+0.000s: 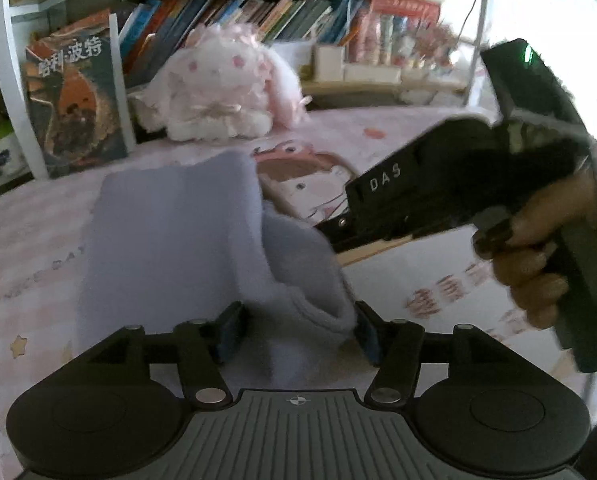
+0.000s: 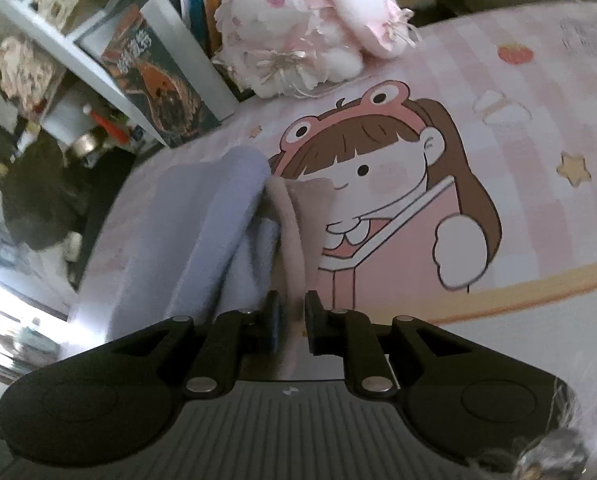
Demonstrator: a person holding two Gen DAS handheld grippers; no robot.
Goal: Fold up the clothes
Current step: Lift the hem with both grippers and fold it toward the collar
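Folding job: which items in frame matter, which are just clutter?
In play:
lavender cloth
pink cloth
left gripper
right gripper

Clutter:
plush toy
books
cartoon mat

Both grippers low centre of their frames, right one nearly closed.

Left gripper [image 1: 296, 330]: fingers [image 1: 228, 330] set wide apart, lavender cloth [image 1: 178, 248] bunched between them, grip unclear. Right gripper [image 2: 292, 322]: fingers [image 2: 273, 322] narrowed to a slim gap, pinching a pinkish cloth edge [image 2: 294, 236]. In the left wrist view the right gripper body sits mid-right, tilted, a hand [image 1: 534, 256] wrapped round its handle.
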